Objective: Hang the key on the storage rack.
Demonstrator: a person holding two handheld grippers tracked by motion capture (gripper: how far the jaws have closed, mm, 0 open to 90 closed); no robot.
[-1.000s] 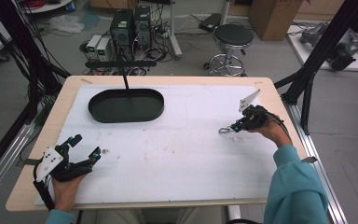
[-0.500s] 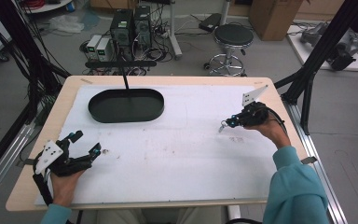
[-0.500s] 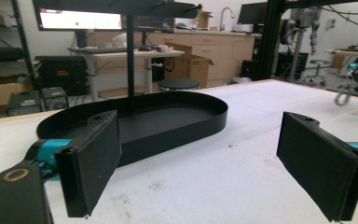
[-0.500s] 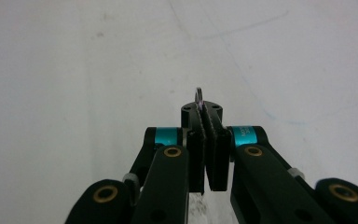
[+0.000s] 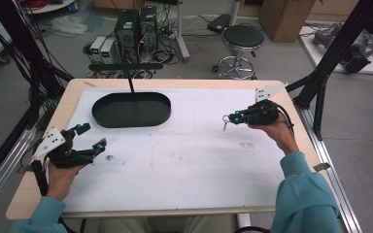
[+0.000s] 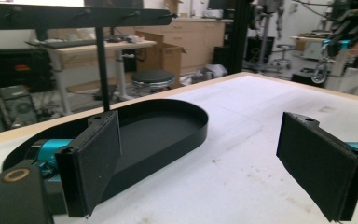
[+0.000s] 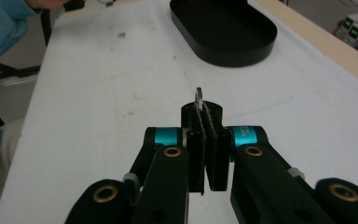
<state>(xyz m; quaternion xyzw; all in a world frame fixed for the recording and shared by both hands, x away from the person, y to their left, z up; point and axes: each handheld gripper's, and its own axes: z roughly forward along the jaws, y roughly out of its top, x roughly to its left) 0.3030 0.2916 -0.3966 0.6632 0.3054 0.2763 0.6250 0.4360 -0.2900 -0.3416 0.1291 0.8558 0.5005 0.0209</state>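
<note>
While our right gripper is pinching a small metal ring well right of the tray, our left gripper is waiting agape near it, so delivery seems pending.

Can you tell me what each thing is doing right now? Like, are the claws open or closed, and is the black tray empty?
Left claw: open, jaws wide apart, holding nothing, low over the table.
Right claw: shut on a small metal ring, lifted off the table.
Small metal ring: pinched between the jaws, hanging from them.
Black tray: empty, flat on the table.
Stand: upright behind the tray, nothing hanging on it.
</note>
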